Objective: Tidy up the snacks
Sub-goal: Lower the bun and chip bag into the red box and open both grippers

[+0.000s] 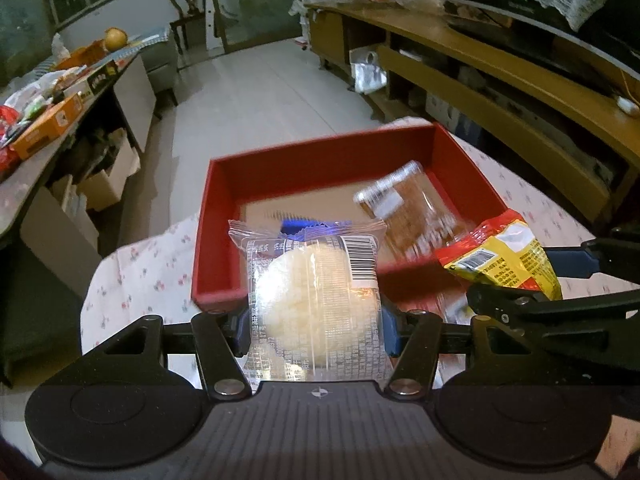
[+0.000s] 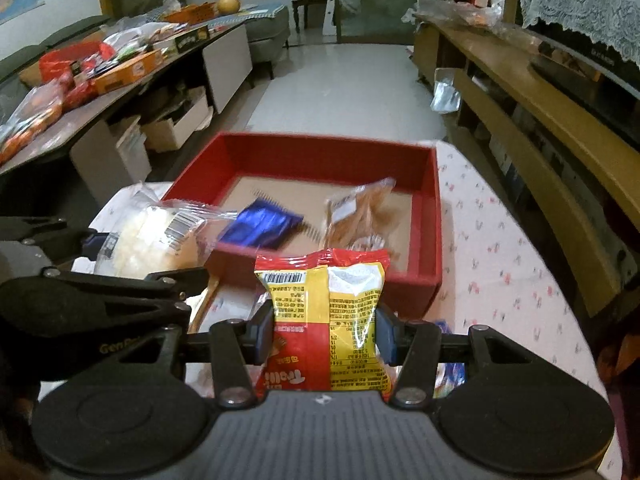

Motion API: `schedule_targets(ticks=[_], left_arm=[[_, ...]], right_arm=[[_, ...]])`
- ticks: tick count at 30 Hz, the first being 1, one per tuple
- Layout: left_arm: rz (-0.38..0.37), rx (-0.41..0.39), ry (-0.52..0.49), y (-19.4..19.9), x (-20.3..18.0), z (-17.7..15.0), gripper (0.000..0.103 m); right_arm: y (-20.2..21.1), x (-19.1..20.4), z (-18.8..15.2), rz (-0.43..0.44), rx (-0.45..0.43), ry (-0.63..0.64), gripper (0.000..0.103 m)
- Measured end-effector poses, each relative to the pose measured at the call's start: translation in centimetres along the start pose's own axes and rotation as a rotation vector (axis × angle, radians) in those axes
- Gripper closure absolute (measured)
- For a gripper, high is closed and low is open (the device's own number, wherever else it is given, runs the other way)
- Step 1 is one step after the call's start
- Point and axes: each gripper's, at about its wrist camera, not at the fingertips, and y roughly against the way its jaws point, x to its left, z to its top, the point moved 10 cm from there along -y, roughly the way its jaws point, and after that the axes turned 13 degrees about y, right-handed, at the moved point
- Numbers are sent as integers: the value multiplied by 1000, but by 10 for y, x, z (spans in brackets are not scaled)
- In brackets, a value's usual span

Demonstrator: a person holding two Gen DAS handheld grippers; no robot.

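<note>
My left gripper [image 1: 316, 334] is shut on a clear-wrapped pale round cake [image 1: 312, 300], held just short of the red box [image 1: 280, 168]. Beside it on the right, my right gripper [image 2: 325, 334] is shut on a red and yellow snack packet [image 2: 324, 312], also in front of the red box [image 2: 430, 216]. That packet [image 1: 504, 258] shows at the right of the left wrist view, and the cake [image 2: 152, 240] at the left of the right wrist view. Inside the box lie a blue packet [image 2: 262, 224] and a clear-wrapped brown snack [image 2: 360, 216].
The box sits on a table with a flowered cloth [image 2: 500, 248]. A long side table [image 2: 120, 92] on the left is piled with snack boxes and bags. A wooden TV bench [image 2: 540, 120] runs along the right. Pale floor [image 2: 348, 88] lies beyond, with a chair at the far end.
</note>
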Motion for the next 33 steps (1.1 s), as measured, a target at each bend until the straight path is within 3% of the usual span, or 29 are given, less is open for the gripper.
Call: schedule_targets(ticks=[12, 24, 33], left_arm=[[42, 6, 68, -60, 11, 48, 39], [99, 77, 63, -98, 20, 36, 34], [107, 67, 48, -93, 21, 37, 26]], right_arm=[[-65, -26, 50, -41, -6, 2, 55], [-113, -33, 45, -50, 55, 46, 53], [-104, -37, 50, -62, 18, 41, 46]])
